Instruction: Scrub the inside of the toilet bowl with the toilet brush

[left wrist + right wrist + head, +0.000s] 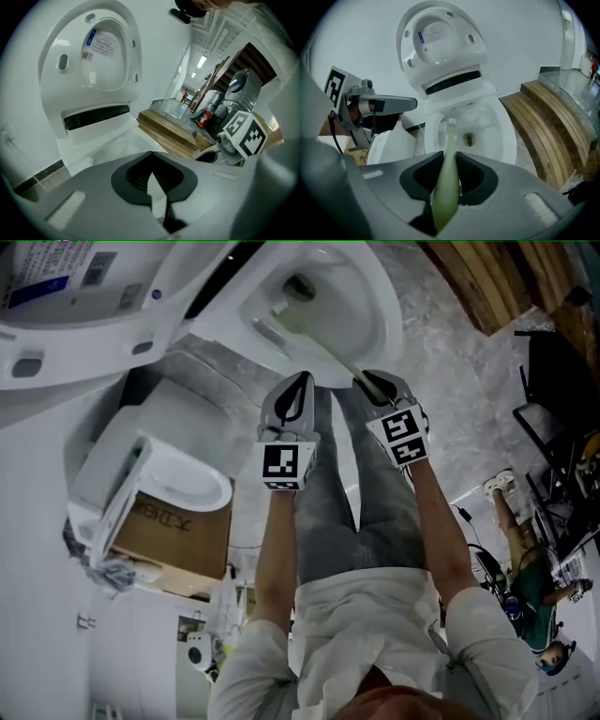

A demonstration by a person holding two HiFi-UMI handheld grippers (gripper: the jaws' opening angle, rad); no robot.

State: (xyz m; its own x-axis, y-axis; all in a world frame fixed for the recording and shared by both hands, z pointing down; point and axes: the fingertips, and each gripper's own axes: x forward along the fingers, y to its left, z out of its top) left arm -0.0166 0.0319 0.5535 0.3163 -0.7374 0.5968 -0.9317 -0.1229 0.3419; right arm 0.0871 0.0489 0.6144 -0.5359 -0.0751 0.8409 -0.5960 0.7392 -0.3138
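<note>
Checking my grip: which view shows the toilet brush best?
Right gripper view: the toilet brush fills the centre, clamped between the right gripper's fingers. Head view shows it small; left gripper view, not at all.

The grey marbled floor [450, 371] carries a white toilet [373, 298] with its lid raised. Stacked wooden boards [492, 277] lie on the floor to the toilet's right. To its left sits a cardboard box [178, 535], with a second toilet [192, 479] against it.
</note>
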